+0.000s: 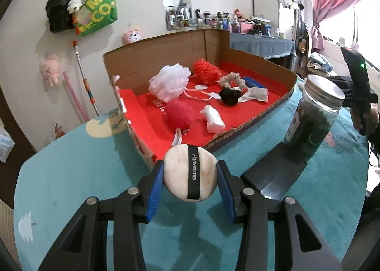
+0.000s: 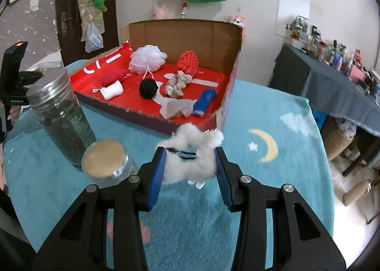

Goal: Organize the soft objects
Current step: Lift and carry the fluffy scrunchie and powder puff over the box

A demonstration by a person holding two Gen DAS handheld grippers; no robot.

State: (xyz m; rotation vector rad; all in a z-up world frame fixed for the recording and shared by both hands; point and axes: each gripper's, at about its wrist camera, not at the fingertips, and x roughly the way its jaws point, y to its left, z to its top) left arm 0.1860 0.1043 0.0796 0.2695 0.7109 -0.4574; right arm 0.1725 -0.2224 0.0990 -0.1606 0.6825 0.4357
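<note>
Two soft things are in hand at once, and both sit just short of the cardboard box (image 1: pixel 213 57) that lies straight ahead of each camera. From the left wrist view the box's near corner and open low side face the left tongs (image 1: pixel 190 176), with the red floor stretching away beyond; from the right wrist view the low front wall (image 2: pixel 142 111) runs across the frame, a little ahead of the right tongs (image 2: pixel 190 164). Neither hand looks clearly nearer; each needs a short carry forward over the teal mat (image 1: pixel 83 176) and over the box edge.

The left tongs are closed partway on a cream powder puff (image 1: pixel 190 173), its blue pads (image 1: pixel 156 185) pressing the rounded sides. The puff's black strap (image 1: pixel 194 171) runs lengthwise away from the camera, so the flat disc stands on edge between the fingers.

The right tongs are likewise at a middling width, holding a white cotton wad (image 2: pixel 192 157). Its fluff spills above and beyond the pads, and the grip looks loose at the edges, so strands may snag on the box wall.

Inside the box already lie a white mesh pouf (image 1: pixel 169 83), an orange-red one (image 1: pixel 205 70), a dark red puff (image 1: pixel 178 114), a black ball (image 1: pixel 229 96) and a blue roll (image 2: pixel 204 102). A tall metal-lidded jar (image 2: pixel 59 114) and a short glass jar (image 2: pixel 106 161) stand on the mat beside the right tongs' path, so I judge it should keep clear of them.
</note>
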